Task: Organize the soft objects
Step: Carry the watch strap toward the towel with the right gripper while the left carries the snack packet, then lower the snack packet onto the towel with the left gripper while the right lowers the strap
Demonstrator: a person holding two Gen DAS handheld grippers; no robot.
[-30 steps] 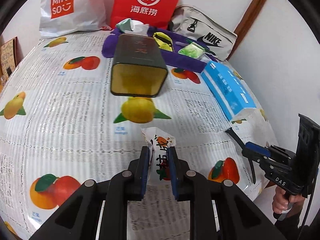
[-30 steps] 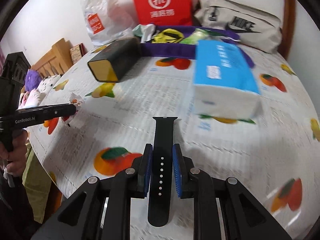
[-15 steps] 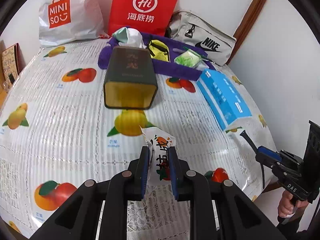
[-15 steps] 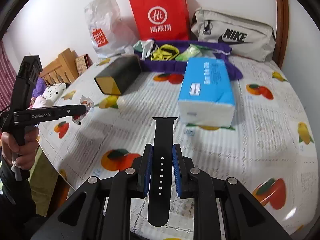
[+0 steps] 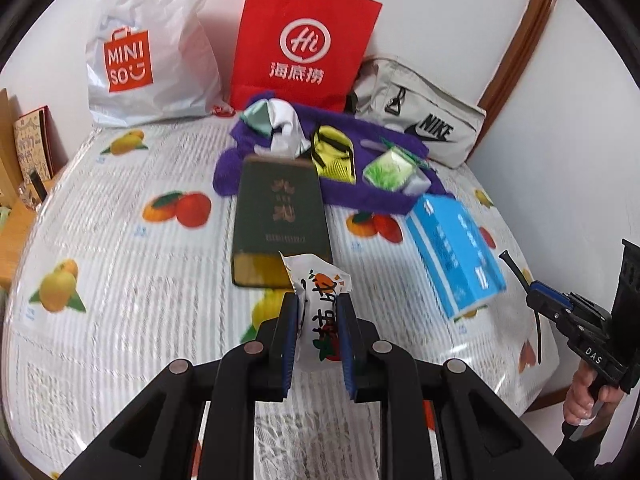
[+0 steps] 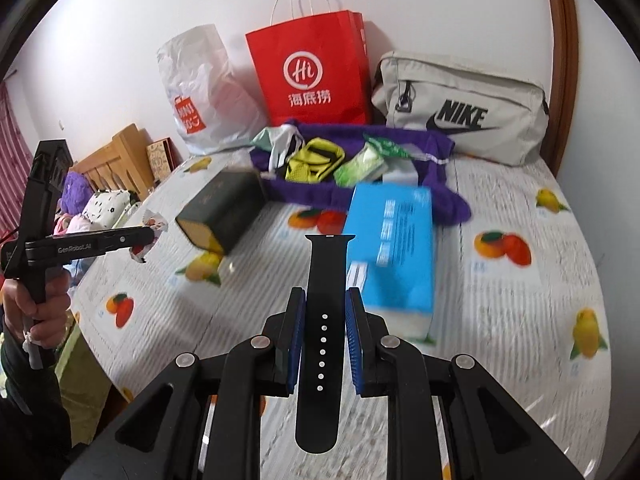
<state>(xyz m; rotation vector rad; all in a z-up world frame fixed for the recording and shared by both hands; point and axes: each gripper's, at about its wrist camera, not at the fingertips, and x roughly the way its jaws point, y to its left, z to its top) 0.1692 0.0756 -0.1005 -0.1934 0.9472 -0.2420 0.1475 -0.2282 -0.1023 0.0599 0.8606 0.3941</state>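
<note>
The round table (image 5: 120, 280), under its fruit-print cover, fills both views, with the red paper bag (image 5: 304, 40), the white shopping bag (image 5: 148, 52) and the grey sling bag (image 6: 460, 108) lined up against the far wall. In front of them lies the purple cloth (image 5: 360, 196), spread flat and already carrying a yellow pouch (image 5: 334, 154), a green packet (image 5: 388, 168) and a pale bundle at its left end. Nearer sit the dark green tin (image 5: 280, 216) on its side and, to its right, the blue tissue pack (image 5: 456, 248). The left gripper (image 5: 318, 312) pinches a small white snack packet (image 5: 320, 292) between its pads, held clear above the table in front of the tin. The right gripper (image 6: 325, 312) is clamped on a black watch strap (image 6: 324, 280), which points forward over the tissue pack and hangs free at both ends. Both items seem bound for the purple cloth, so the carry probably goes best high enough to pass over the tin and tissue pack, each piece lowered onto a bare patch of cloth rather than onto the things already there. The grip should stay firm until each item rests, since the strap could swing and the crinkly packet could slip.
</note>
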